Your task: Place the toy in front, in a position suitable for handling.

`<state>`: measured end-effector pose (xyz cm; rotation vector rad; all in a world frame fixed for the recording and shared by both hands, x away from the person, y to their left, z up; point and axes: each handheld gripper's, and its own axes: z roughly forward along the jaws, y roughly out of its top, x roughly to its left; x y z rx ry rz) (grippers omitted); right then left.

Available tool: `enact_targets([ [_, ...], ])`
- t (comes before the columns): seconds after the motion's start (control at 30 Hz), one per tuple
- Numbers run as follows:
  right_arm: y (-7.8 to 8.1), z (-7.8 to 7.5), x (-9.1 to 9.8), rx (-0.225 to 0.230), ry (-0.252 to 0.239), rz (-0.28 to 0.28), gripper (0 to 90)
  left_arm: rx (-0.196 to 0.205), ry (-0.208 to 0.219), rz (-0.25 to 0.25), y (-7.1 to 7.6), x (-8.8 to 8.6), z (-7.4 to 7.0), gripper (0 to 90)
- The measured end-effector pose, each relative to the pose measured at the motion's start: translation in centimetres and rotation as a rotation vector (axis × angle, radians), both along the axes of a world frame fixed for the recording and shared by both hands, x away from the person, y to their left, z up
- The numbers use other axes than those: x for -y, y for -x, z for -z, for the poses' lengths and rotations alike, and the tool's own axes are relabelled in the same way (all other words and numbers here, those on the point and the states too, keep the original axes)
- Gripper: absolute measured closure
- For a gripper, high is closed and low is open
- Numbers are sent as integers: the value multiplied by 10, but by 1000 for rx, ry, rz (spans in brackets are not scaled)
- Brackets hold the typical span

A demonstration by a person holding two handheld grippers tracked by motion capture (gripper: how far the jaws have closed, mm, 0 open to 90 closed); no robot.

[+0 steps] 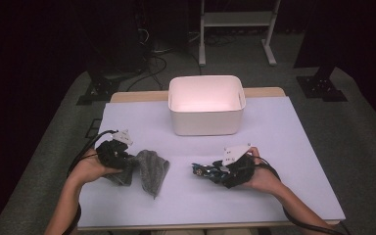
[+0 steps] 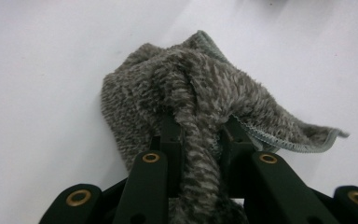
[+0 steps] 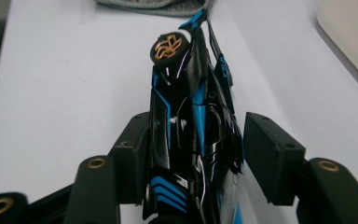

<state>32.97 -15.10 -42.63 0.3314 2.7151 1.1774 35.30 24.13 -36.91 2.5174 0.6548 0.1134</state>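
A grey terry towel (image 1: 150, 169) (image 2: 191, 88) lies crumpled on the white sheet at the left. My left gripper (image 1: 126, 161) (image 2: 200, 128) is shut on a bunched fold of it, which runs back between the jaws. To the right, a black and blue toy racing car (image 1: 203, 170) (image 3: 191, 121) lies on the sheet, nose pointing towards the towel. My right gripper (image 1: 218, 172) (image 3: 198, 140) straddles the car's rear half. Its jaws stand open: one pad sits close against the car's side, and the other stands off with a visible gap.
A white plastic bin (image 1: 206, 105) stands at the back middle of the table, its corner also showing in the right gripper view (image 3: 349, 32). The white sheet (image 1: 274, 127) covers the tabletop. Black cables trail from both grippers off the front edge.
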Motion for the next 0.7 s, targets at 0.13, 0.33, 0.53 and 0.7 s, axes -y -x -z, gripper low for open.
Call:
enact_targets([
  [0.13,7,5,2,-23,-23,21,355,-10,-1,22,2,7,6,747],
  [0.33,22,17,0,15,14,21,311,0,-22,50,9,25,21,739],
  [0.53,30,12,6,-29,-7,4,311,12,0,48,11,34,31,658],
  [0.7,29,13,9,-39,-8,14,277,21,15,38,10,36,31,590],
])
